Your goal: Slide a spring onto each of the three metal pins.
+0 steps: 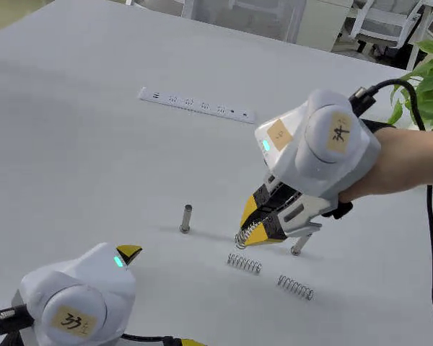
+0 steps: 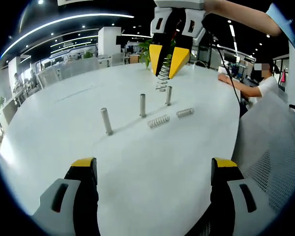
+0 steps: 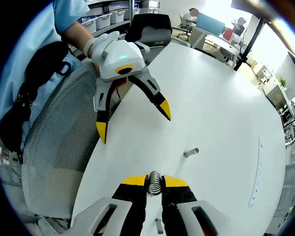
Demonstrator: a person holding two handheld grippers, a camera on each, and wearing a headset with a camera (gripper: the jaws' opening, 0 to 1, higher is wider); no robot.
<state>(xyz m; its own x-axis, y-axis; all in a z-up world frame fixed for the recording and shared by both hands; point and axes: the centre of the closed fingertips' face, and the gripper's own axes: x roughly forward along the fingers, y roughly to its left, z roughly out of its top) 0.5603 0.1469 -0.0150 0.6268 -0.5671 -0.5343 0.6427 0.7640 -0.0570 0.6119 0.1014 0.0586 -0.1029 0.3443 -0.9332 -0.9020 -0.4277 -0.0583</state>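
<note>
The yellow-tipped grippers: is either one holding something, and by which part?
The right gripper pinches a small coiled metal spring by its upper coils, the rest hanging below. The left gripper is open and holds nothing.

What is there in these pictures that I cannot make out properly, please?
Head view: the middle pin, hidden behind the right gripper and its spring.
Head view: the left gripper's fingers, mostly hidden by its own body and the bottom edge.
Left gripper view: which pin the spring hangs over; too small to tell.

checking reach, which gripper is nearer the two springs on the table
Right. The right gripper, holding a spring, hovers beside the loose springs; the left gripper sits well back.
</note>
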